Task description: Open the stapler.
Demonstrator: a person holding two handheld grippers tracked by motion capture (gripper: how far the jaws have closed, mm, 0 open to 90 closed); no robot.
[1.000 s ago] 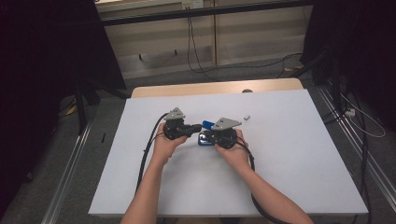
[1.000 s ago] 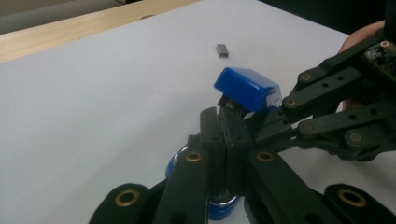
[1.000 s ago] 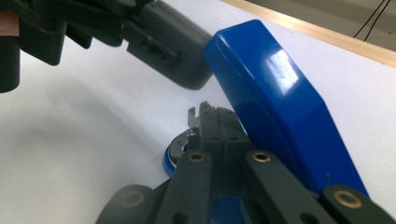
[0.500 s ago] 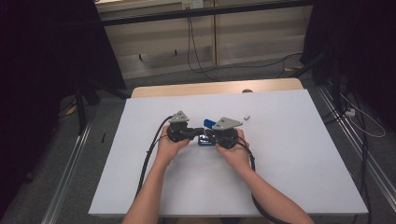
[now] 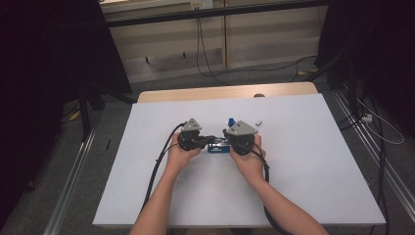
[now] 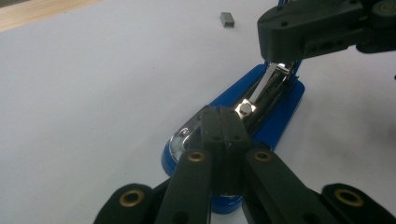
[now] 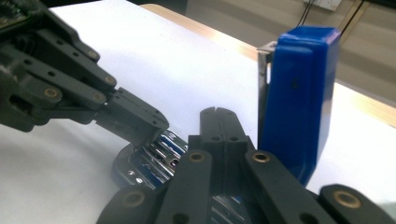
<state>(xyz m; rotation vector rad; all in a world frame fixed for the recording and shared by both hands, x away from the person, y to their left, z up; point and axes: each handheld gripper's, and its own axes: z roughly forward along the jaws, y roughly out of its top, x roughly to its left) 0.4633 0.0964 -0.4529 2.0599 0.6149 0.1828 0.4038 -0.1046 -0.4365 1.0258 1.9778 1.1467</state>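
In the high view both grippers are covering most of the blue stapler (image 5: 218, 146). The small grey piece (image 5: 258, 123) on the surface is appearing too tiny to identify. The frame's bottom edge is cutting off both forearms.

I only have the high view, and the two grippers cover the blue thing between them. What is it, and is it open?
Observer: It is a blue stapler, and it is open. The right gripper view shows its blue top cover standing upright off the base.
Operator: Is the left gripper holding anything?
Observer: No. The left gripper has its jaws shut together, with the tips over the front of the shiny staple channel.
Operator: And the right one?
Observer: The right gripper is shut too. It sits beside the upright cover and grasps nothing that I can see.
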